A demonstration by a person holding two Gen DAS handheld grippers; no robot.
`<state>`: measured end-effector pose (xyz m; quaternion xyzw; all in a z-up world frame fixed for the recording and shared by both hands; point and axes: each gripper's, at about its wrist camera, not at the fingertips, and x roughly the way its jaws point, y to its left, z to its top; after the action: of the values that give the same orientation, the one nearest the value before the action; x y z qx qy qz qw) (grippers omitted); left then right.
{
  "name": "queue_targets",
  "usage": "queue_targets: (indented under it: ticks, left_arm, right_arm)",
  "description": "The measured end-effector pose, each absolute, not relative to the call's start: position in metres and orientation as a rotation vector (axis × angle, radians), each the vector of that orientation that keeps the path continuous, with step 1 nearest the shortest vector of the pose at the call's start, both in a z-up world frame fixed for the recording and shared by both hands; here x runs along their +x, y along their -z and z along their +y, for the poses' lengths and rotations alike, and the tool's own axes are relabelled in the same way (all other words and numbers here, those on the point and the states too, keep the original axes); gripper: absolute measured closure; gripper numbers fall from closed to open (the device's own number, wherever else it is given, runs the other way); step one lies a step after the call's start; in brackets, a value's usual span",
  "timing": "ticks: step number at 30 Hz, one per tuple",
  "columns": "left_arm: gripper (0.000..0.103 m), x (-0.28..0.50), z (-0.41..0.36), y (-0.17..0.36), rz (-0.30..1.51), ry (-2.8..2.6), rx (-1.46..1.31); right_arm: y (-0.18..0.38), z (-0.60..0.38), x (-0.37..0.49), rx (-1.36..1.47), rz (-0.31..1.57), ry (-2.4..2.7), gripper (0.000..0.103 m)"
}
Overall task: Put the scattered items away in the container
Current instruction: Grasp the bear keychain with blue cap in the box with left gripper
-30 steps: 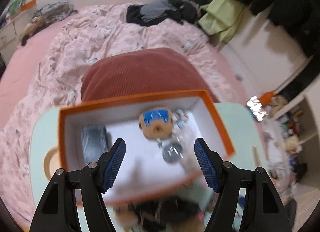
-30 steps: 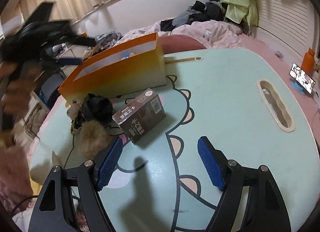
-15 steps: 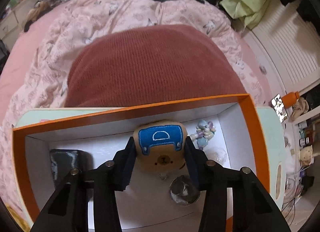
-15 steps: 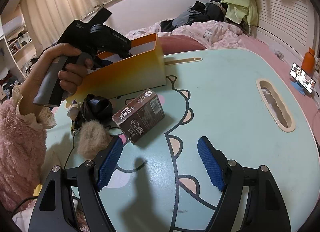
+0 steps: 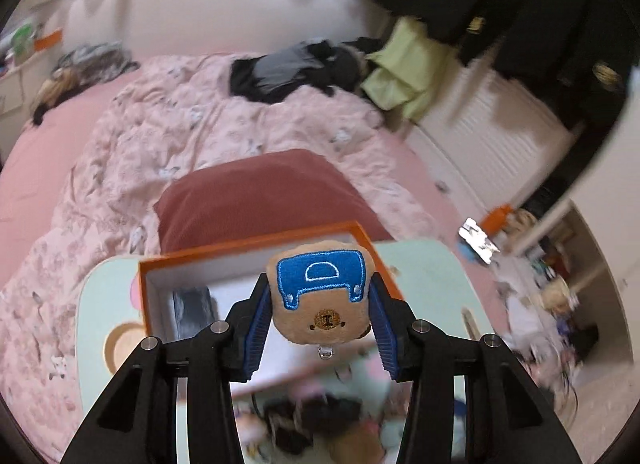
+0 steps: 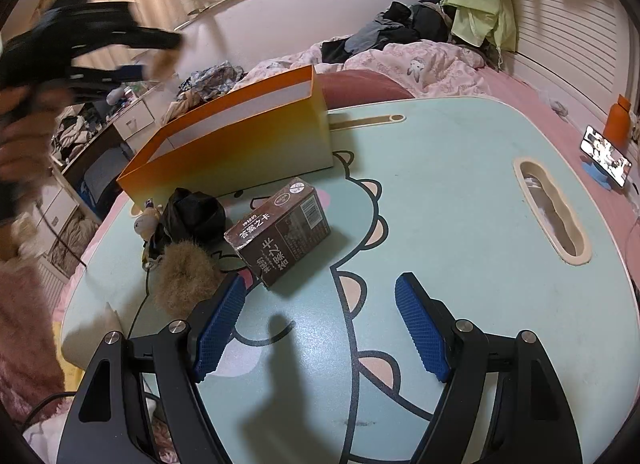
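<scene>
Jaws clamping tan bear plush (image 5: 322,298), blue embroidered cap

Bedroom: bed (image 5: 224,132), strewn clothes (image 5: 296,68)

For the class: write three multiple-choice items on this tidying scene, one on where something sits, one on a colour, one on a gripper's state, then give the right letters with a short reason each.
1. Where does the dark brown carton lie?
A. inside the orange box
B. on the table in front of the orange box
C. on the bed

2. What colour is the patch on the bear plush?
A. blue
B. red
C. green

3. What is the state of the left gripper?
A. open and empty
B. shut on the carton
C. shut on the bear plush

Key: 1 B, the carton rests on the table just in front of the orange box. 2 A, a blue stitched patch covers the plush's top. 3 C, both blue pads press on the plush's sides, above the box.
</scene>
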<state>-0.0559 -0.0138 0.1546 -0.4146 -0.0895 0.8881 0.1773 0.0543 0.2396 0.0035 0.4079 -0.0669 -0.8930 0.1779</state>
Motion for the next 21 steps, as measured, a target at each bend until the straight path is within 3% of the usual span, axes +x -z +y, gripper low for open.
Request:
queue_targets:
  ticks: [5, 12, 21]
  left_arm:
    - [0.058, -0.02, -0.02, -0.122, -0.059, -2.527, -1.218]
    - [0.058, -0.015, -0.045, -0.074, -0.202, -2.488, -1.33]
    - [0.057, 0.03, -0.035, -0.042, -0.11, -2.39, -1.437]
  right_arm:
    - [-0.003, 0.239, 0.054, 1.155, -0.184, 2.526, 0.025]
    - [-0.003, 0.237, 0.054, 1.158, -0.171, 2.529, 0.025]
    - [-0.003, 0.235, 0.054, 1.16, -0.16, 2.535, 0.025]
